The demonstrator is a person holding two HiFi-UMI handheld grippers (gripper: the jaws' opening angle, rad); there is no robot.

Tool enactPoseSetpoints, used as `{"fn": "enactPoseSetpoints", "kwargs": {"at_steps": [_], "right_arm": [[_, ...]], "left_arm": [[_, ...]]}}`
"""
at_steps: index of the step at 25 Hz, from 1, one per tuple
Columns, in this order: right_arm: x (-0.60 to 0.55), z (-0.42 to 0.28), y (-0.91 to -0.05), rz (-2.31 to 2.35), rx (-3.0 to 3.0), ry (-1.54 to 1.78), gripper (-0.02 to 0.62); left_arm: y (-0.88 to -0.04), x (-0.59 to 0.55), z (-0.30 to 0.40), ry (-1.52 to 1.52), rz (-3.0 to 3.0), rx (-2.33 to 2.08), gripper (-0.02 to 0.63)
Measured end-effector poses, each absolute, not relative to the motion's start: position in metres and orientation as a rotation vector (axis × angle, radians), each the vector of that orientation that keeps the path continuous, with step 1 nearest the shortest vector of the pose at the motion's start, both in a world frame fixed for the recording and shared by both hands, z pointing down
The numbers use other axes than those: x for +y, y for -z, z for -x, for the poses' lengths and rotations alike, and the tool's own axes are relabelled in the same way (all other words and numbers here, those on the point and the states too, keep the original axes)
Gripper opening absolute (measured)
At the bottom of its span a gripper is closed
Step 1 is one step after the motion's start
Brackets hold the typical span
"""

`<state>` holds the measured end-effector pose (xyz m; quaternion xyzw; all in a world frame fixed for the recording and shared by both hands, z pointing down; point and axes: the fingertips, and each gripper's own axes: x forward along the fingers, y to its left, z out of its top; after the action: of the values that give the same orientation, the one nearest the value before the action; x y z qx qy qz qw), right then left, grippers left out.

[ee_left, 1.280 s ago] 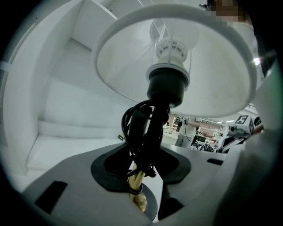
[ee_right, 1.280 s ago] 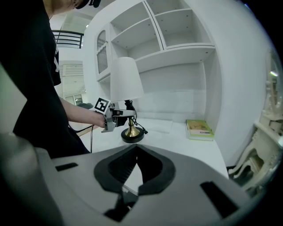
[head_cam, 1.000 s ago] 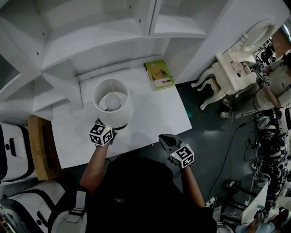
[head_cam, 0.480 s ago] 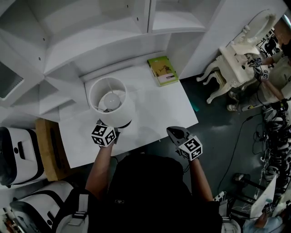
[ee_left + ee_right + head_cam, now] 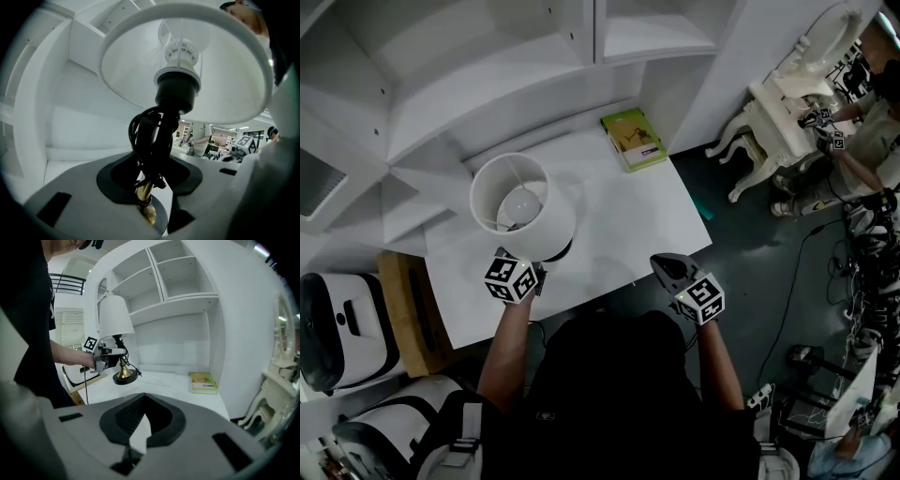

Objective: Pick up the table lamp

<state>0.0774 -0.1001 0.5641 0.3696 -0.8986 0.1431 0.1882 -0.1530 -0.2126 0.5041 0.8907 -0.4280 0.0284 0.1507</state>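
1. The table lamp [image 5: 525, 211] is held by the left gripper [image 5: 149, 199] over the front left part of the white table [image 5: 619, 216]. In the right gripper view its round black base [image 5: 124, 377] seems to hang just above the table top, a little tilted.
2. The left jaws are closed on the brass stem [image 5: 147, 213], low down near the base. The black cord [image 5: 145, 136] is wound around the stem just above the pads.
3. The right gripper [image 5: 140, 427] waits off the table's front right corner. Its jaws are together at the tips and nothing is between them.
4. I judge the stem to be the correct place to hold, because it is stiff metal. It is smooth, however, so the lamp may turn in the pads. The shade [image 5: 115, 317] is wide, thin and probably light, and pressing would dent it. The bulb [image 5: 521, 202] inside it is fragile.
5. The shade is open at the top and contains only the bulb. Behind the table, the compartments of the shelf unit [image 5: 487, 66] that can be seen hold nothing. The green book [image 5: 631, 139] lies on the table's back right part.
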Motion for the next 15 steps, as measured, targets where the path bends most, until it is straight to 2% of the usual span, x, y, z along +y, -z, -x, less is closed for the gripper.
{"fn": "enactPoseSetpoints", "kwargs": {"at_steps": [15], "right_arm": [[-0.107,-0.106,-0.554,-0.998,-2.555,-0.359,0.006]], "left_arm": [[-0.486,-0.209,0.130,-0.088,-2.548,-1.285,0.149]]}}
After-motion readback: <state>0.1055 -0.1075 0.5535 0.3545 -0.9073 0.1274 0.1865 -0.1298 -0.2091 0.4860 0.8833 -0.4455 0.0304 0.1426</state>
